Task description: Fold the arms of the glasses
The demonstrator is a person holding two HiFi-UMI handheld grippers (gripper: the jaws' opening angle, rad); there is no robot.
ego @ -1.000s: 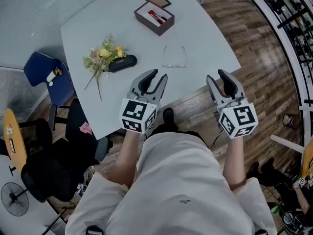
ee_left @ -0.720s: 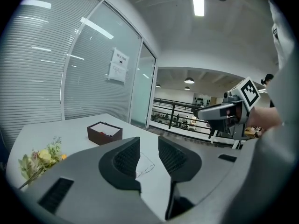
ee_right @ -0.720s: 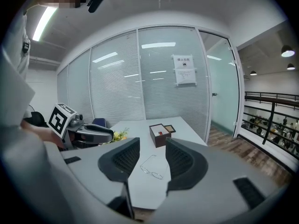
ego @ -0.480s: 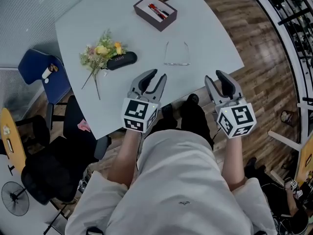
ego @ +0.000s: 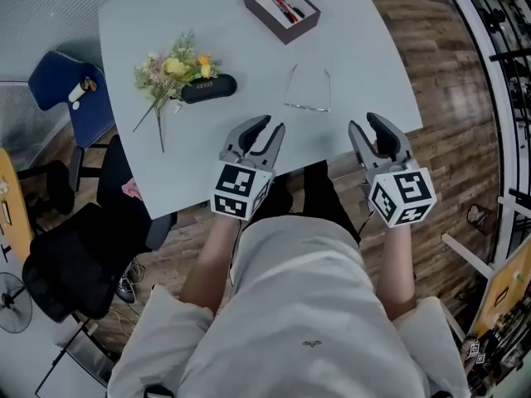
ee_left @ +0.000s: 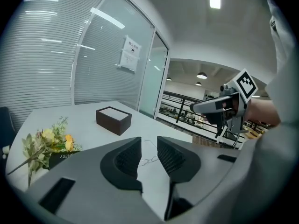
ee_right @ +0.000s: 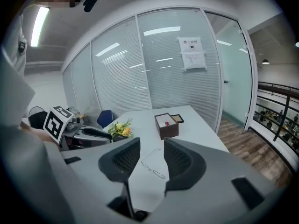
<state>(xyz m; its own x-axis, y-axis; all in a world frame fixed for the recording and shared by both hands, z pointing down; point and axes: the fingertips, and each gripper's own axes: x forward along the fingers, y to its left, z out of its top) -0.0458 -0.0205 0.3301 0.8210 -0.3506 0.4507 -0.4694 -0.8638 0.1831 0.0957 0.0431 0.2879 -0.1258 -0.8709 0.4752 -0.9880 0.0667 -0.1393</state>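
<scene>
Ahead of both grippers, the glasses [ego: 309, 89] lie arms unfolded on the grey table [ego: 249, 52], apart from either. The left gripper [ego: 264, 124] has just been narrowing, its jaws still parted and empty (likewise the right gripper [ego: 369, 123]). Bare tabletop surrounds the glasses, and the near edge lies under both grippers.

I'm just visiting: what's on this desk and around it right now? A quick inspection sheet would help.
Surface: grey table.
Job's things: glasses lying on the table, arms unfolded, untouched.
Clutter: flowers; black case beside them; open box with red items inside.
Grippers: left gripper open, jaws just been closing a little, nothing between them; right gripper open, empty; both short of the glasses.
Cables: nothing seen.
Surroundings: blue chair, black chair, wood floor, glass wall with blinds.
</scene>
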